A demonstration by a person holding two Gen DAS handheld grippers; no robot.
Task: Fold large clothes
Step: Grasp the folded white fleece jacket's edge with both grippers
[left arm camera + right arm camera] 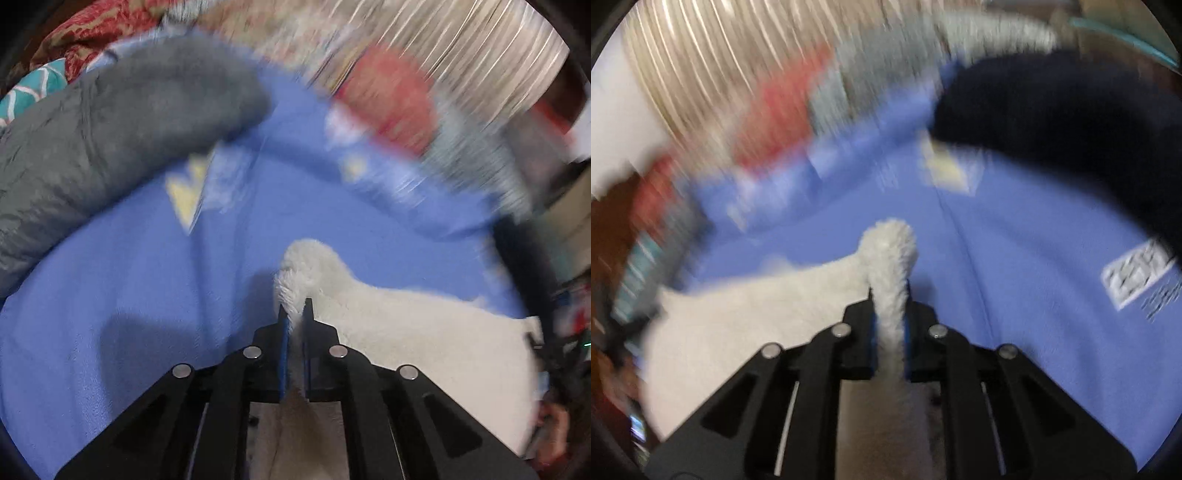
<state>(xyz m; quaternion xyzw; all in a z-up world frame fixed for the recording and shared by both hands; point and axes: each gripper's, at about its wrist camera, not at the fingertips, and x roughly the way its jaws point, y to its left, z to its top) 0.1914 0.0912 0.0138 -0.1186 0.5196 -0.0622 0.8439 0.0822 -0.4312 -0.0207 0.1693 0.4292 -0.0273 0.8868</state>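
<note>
1. White fleece garment [424, 332]: thick pile, soft, limp, probably light for its bulk. It is lifted over the bed and spans from one set of jaws to the other, sagging between them. It should drape, not hold a crease; the pile gives good friction.
2. Blue bedsheet [129, 295]: work surface, ahead of and below both jaws, wrinkled, with printed patches.
3. Grey quilted jacket [92, 140]: far ahead-left of the left jaws. Dark garment [1071, 122]: ahead-right of the right jaws.
4. Room: heavily motion-blurred; pale striped curtain [461, 48] beyond the bed.
5. Left gripper [295, 314]: jaws pinching a fleece edge.
6. Right gripper [890, 306]: jaws pinching a bunched fleece corner. Judgement: grip hems, not mid-panel.
</note>
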